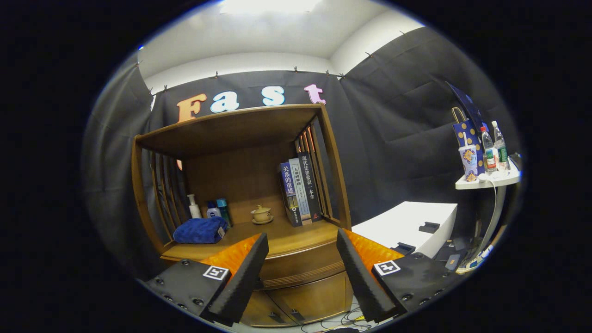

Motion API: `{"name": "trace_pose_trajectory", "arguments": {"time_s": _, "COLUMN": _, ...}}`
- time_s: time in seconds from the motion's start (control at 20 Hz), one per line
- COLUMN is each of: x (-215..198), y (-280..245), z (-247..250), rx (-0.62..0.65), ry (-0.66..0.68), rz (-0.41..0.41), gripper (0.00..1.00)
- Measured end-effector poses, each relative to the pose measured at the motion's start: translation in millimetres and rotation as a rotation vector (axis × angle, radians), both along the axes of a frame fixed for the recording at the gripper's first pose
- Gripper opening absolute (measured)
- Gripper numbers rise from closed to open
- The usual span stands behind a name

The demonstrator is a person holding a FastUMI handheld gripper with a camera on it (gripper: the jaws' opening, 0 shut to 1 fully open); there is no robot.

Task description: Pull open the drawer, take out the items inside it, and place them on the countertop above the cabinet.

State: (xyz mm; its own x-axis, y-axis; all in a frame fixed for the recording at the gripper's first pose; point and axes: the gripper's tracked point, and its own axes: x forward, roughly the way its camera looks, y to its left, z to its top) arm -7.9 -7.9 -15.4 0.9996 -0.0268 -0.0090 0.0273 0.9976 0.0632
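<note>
Approach step. I hold the gripper [303,240] with jaws wide, empty, short of the curved brown wooden drawer front [300,266] at 12 o'clock, drawer shut. Next: find its grip edge and pull straight back.

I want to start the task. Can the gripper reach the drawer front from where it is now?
Probably yes: the gripper is open, the closed drawer lies just ahead between its fingers, and nothing stands in the way.
</note>
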Motion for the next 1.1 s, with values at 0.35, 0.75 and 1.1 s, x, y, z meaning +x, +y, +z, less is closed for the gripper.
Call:
{"name": "trace_pose_trajectory", "arguments": {"time_s": 0.35, "x": 18.7, "y": 61.1, "z": -46.2, "rx": -0.049, "ry": 0.033, "rz": 0.138, "gripper": 0.98}}
{"name": "trace_pose_trajectory", "arguments": {"time_s": 0.75, "x": 55.2, "y": 102.3, "z": -126.2, "rx": -0.171, "ry": 0.112, "rz": 0.240, "gripper": 0.98}}
{"name": "trace_pose_trajectory", "arguments": {"time_s": 1.1, "x": 80.9, "y": 104.9, "z": -198.5, "rx": -0.138, "ry": 0.243, "rz": 0.269, "gripper": 0.99}}
